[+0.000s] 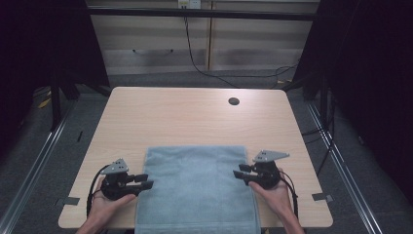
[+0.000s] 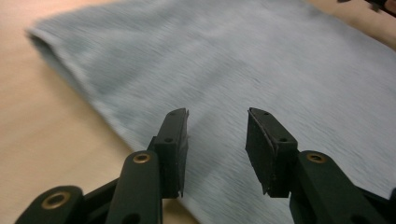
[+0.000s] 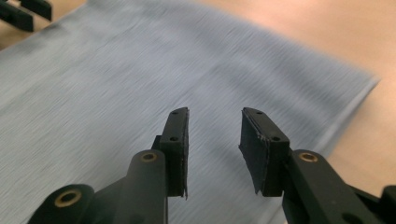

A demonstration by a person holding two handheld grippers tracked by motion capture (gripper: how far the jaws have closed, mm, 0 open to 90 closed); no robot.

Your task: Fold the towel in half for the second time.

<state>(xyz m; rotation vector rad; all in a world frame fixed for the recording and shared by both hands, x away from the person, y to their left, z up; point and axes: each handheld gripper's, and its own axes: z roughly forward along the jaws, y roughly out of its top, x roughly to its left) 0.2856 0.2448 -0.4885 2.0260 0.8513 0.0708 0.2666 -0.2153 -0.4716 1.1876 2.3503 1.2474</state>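
A light blue towel (image 1: 197, 187) lies flat on the near middle of the wooden table (image 1: 195, 117), its near end hanging over the front edge. My left gripper (image 1: 146, 181) is at the towel's left edge, open, jaws pointing right over the cloth (image 2: 243, 70). My right gripper (image 1: 239, 171) is at the towel's right edge, open, jaws pointing left over the cloth (image 3: 140, 84). Nothing is between either pair of jaws (image 2: 217, 135) (image 3: 215, 135). The other gripper's tips peek in at the top corner of each gripper view.
A round cable hole (image 1: 234, 101) sits in the table's far right part. Pale cabinets (image 1: 204, 39) with a hanging black cable stand behind the table. Metal floor rails (image 1: 341, 161) run along both sides.
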